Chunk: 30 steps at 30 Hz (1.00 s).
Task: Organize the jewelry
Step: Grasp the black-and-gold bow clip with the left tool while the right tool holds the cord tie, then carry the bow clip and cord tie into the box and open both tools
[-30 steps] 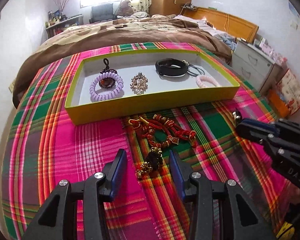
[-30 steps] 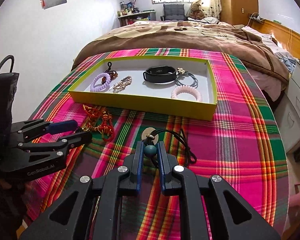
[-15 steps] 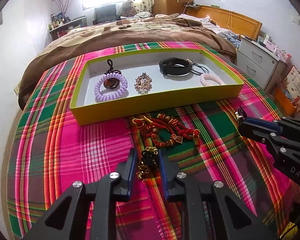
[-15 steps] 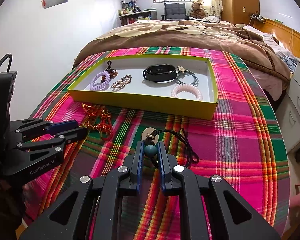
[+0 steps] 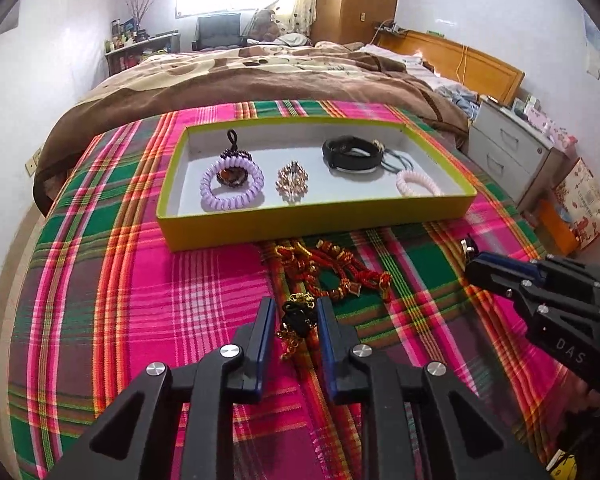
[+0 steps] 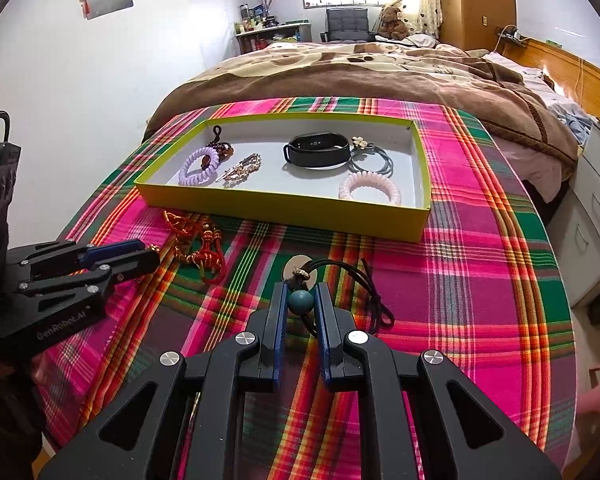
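A yellow-rimmed tray (image 5: 312,220) (image 6: 284,210) on the plaid cloth holds a purple coil band (image 5: 231,188), a gold brooch (image 5: 292,181), a black wristband (image 5: 352,156), grey hair ties and a pink coil band (image 6: 370,189). My left gripper (image 5: 296,316) is shut on the dark pendant end of a red-and-gold knotted charm (image 5: 332,268), whose rest lies on the cloth before the tray. My right gripper (image 6: 300,300) is shut on the teal bead (image 6: 300,301) of a black cord necklace (image 6: 364,284) with a round disc, lying on the cloth.
The round table has a pink and green plaid cloth (image 5: 100,300). A bed with a brown blanket (image 6: 360,76) lies behind it. White drawers (image 5: 512,148) stand at the right. Each gripper shows at the edge of the other's view.
My left gripper has closed from wide open onto the charm's dark pendant and the view has risen a little. My right gripper stays shut on the bead, nearly still.
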### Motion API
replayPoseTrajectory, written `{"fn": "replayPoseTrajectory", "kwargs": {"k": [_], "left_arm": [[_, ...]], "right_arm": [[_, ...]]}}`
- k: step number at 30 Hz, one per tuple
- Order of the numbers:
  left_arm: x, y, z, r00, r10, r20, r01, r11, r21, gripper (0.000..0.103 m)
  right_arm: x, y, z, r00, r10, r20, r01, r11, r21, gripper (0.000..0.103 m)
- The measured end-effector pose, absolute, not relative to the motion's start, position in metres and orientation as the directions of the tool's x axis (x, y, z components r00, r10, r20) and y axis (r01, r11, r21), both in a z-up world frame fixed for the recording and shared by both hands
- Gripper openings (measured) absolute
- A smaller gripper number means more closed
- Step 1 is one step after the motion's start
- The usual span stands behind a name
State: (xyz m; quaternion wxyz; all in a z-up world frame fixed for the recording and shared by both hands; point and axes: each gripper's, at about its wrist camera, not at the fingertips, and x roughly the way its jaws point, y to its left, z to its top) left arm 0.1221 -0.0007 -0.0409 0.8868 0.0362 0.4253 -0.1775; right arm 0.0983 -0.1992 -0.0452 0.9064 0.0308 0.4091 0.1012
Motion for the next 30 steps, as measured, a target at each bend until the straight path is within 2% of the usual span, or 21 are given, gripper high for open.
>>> {"fn": "replayPoseTrajectory", "kwargs": {"k": [18, 30], "left_arm": [[0.154, 0.021, -0.003, 0.635, -0.295, -0.713, 0.297, 0.946, -0.128, 0.021], [0.200, 0.030, -0.005, 0.640, -0.270, -0.719, 0.250, 0.958, -0.137, 0.021]], "right_arm": [[0.127, -0.198, -0.010, 0.698, 0.203, -0.687, -0.167, 0.979, 0.120, 0.014], [0.173, -0.184, -0.011, 0.691, 0.185, -0.699, -0.168, 0.981, 0.093, 0.014]]}}
